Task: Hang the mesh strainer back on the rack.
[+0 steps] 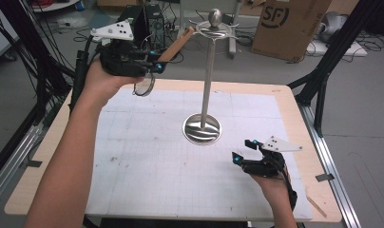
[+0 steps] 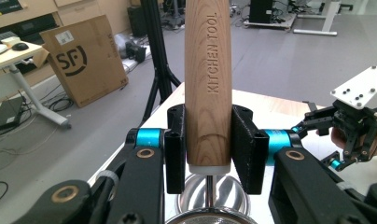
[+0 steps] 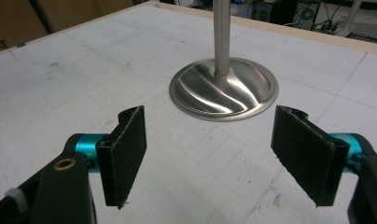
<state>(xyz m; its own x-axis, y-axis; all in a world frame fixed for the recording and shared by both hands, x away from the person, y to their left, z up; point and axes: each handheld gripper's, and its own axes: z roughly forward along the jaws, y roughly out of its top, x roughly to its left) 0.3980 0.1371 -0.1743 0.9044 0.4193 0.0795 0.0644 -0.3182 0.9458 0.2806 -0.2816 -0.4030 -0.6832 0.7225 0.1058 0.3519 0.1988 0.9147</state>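
Left gripper (image 2: 209,149) clamped on wooden strainer handle (image 2: 208,84): light, stiff, grippy; hold mid-handle. Right gripper (image 3: 219,156) open, empty, near stand (image 1: 202,128).

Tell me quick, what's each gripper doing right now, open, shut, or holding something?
Left gripper: shut on the wooden handle of a kitchen tool, raised beside the metal stand.
Right gripper: open, holding nothing, low over the table.

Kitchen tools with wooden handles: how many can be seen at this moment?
1. The wooden-handled kitchen tool is clamped in the left gripper, raised toward the top of the metal stand. The stand's hooks look bare, though they are small in the high view.
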